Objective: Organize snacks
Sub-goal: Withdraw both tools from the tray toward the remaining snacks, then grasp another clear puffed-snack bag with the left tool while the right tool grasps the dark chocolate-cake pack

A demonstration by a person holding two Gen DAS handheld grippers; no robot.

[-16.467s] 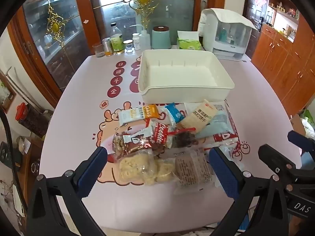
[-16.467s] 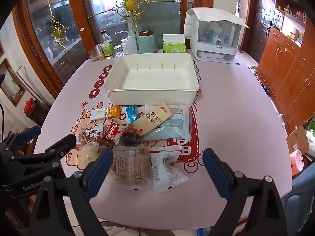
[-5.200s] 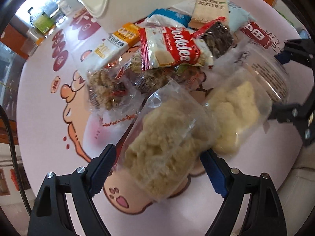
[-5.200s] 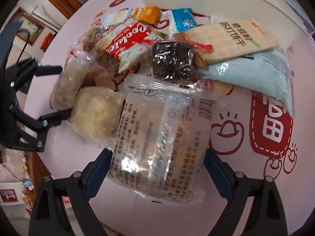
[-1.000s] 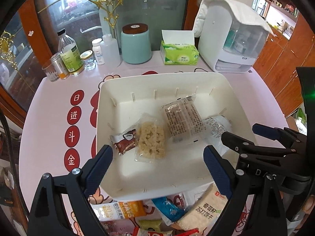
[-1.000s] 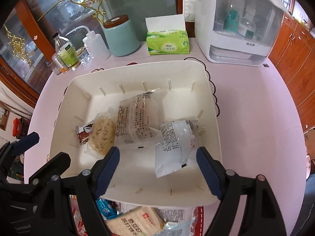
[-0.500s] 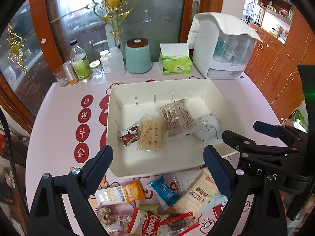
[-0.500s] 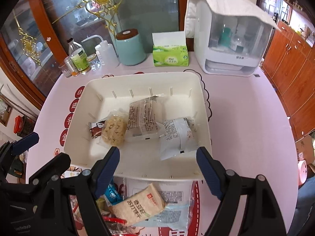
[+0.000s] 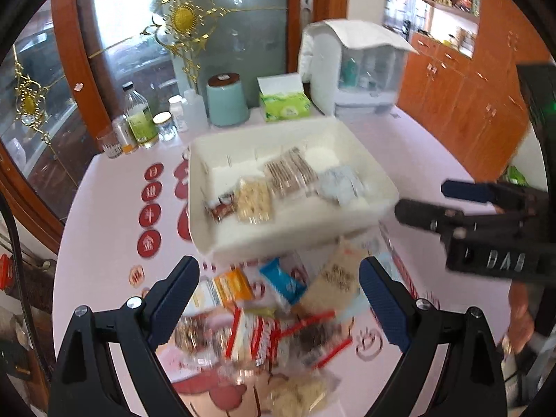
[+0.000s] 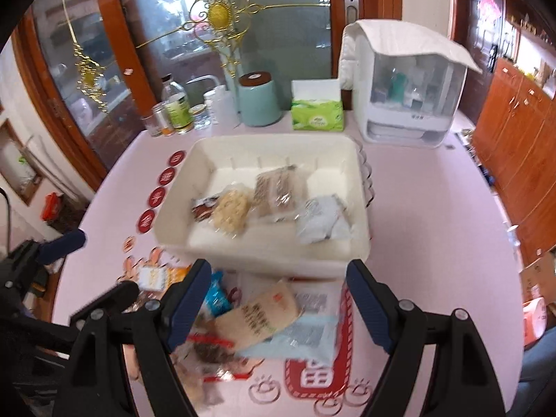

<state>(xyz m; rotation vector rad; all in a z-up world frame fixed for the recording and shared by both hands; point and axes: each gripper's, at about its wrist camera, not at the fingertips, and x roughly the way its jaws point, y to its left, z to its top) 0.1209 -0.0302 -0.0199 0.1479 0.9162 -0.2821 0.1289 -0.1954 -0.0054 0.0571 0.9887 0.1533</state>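
Note:
A white bin (image 9: 299, 229) (image 10: 264, 253) on the pink table holds a yellow puffed-snack bag (image 9: 253, 199) (image 10: 232, 211), a brown cake pack (image 9: 290, 173) (image 10: 276, 191), a pale blue packet (image 9: 338, 184) (image 10: 321, 220) and a small brown pack (image 9: 222, 208). A pile of loose snacks lies in front of the bin: a blue packet (image 9: 283, 283), a tan cracker pack (image 9: 335, 278) (image 10: 257, 318), a red-striped cookie pack (image 9: 250, 337). My left gripper (image 9: 279, 305) is open and empty above the pile. My right gripper (image 10: 279, 304) is open and empty above the pile's right side.
Behind the bin stand a teal canister (image 10: 259, 100), a green tissue box (image 10: 317, 111), several bottles (image 10: 177, 106) and a white appliance (image 10: 406, 87). Wooden cabinets (image 10: 521, 139) are at the right. The table's front edge is close below both grippers.
Both grippers have pulled back from over the bin toward the loose pile in front of it. The bin's contents have not moved.

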